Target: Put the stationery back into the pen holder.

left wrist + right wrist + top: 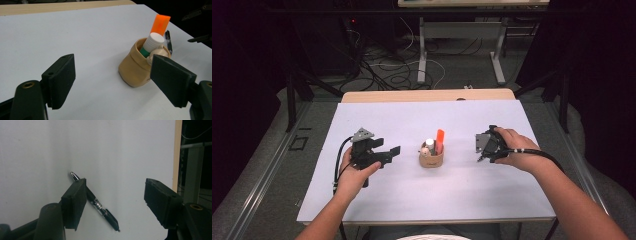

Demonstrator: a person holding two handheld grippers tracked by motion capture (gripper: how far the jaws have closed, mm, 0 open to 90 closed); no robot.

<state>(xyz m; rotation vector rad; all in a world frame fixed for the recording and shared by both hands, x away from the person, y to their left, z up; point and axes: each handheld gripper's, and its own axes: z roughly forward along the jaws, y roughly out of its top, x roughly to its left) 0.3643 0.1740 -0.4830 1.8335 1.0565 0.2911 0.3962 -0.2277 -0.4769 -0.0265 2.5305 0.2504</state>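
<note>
**Pen pickup, right side: approach, no grip yet**

High view: tan holder stands mid-sheet on the white table, with an orange marker and a white-capped tube upright in it. Left gripper rests just left of the holder, jaws spread and pointing at it. Right gripper is tilted down over the sheet, right of the holder and apart from it.

Left gripper view: jaws wide, nothing between the pads; holder ahead, slightly right. Marker leans away to the right.

Right gripper view: a black pen lies flat on the sheet. Its long axis runs diagonally, silver tip toward upper left, clip end toward lower right. The left pad partly covers its barrel (whether it touches, I cannot tell); the right pad stands well clear. Jaws spread, pinching nothing.

Judgement: the step in hand is lining up on the pen. The next move likely calls for shifting so the barrel sits centred, pads across its long axis, then closing and lifting toward the holder.
</note>
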